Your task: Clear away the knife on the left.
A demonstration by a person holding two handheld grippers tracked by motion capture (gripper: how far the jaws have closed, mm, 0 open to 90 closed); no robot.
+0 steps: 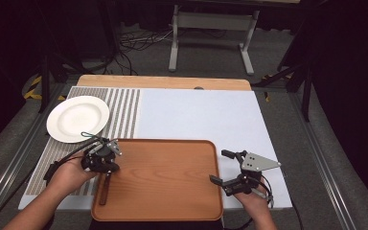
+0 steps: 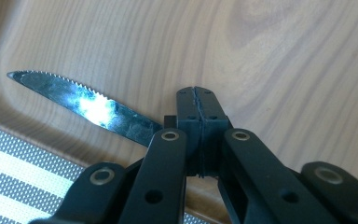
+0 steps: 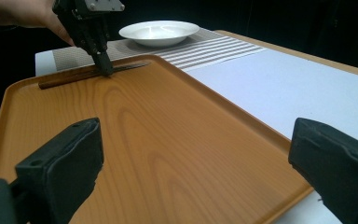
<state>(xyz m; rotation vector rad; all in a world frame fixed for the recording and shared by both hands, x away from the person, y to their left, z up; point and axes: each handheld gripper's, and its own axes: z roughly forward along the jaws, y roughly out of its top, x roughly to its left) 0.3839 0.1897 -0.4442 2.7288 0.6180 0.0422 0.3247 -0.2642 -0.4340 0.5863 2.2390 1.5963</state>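
Knife (image 1: pixel 105 184) is seen from the high view lying lengthwise along the tray's (image 1: pixel 172 191) left edge, under the left gripper (image 1: pixel 106 173). In the left gripper view, closed jaws clamp it beside the serrated blade (image 2: pixel 88 105), which points toward the tray's corner. In the right gripper view, the right gripper (image 3: pixel 191 163) is spread wide over the tray's near edge, well apart from the knife.

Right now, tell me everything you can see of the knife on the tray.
The knife is a steak knife with a dark, shiny metal blade, serrated along one edge and tapering to a point, and a long brown handle that looks like wood. It lies flat along the left edge of the wooden tray, blade toward the white plate. The left tool is shut on it about where blade meets handle, jaws pointing down. A bright glare sits mid-blade. The right tool stands open, well apart from it.
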